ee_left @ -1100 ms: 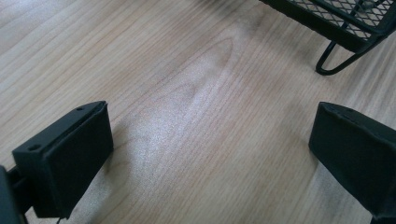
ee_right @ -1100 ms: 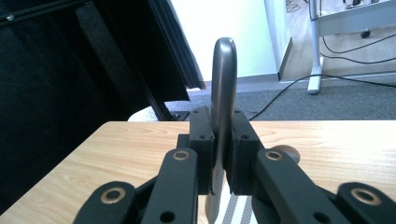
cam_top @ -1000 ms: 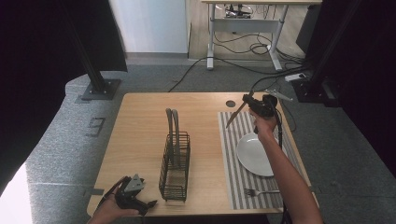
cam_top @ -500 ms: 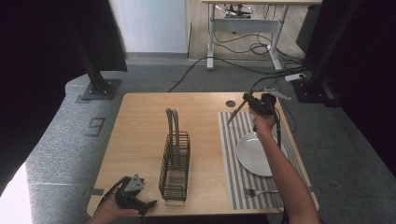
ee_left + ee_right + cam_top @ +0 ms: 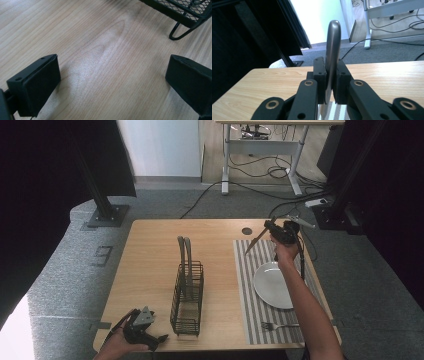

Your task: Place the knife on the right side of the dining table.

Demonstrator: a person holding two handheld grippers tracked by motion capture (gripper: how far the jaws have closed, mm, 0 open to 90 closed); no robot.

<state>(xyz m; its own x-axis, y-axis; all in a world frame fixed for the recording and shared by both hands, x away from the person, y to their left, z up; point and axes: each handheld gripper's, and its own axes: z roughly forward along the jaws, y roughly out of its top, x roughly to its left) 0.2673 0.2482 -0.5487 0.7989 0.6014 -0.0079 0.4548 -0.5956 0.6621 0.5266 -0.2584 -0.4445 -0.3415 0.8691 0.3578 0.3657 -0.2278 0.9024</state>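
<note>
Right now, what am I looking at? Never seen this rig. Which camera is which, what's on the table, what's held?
No robot: a person holds a two-jaw gripper in each hand. The high view looks down on the wooden table; each gripper view looks along its own jaws. The right gripper is shut on a knife, held above the striped placemat. The left gripper is open, low over the wood near the black wire caddy. On the placemat lie a white plate and a fork.

Brushed metal knife point(image 5: 333, 50), matt wood table point(image 5: 100, 50) (fine-grained), wire rack point(image 5: 187, 295)
</note>
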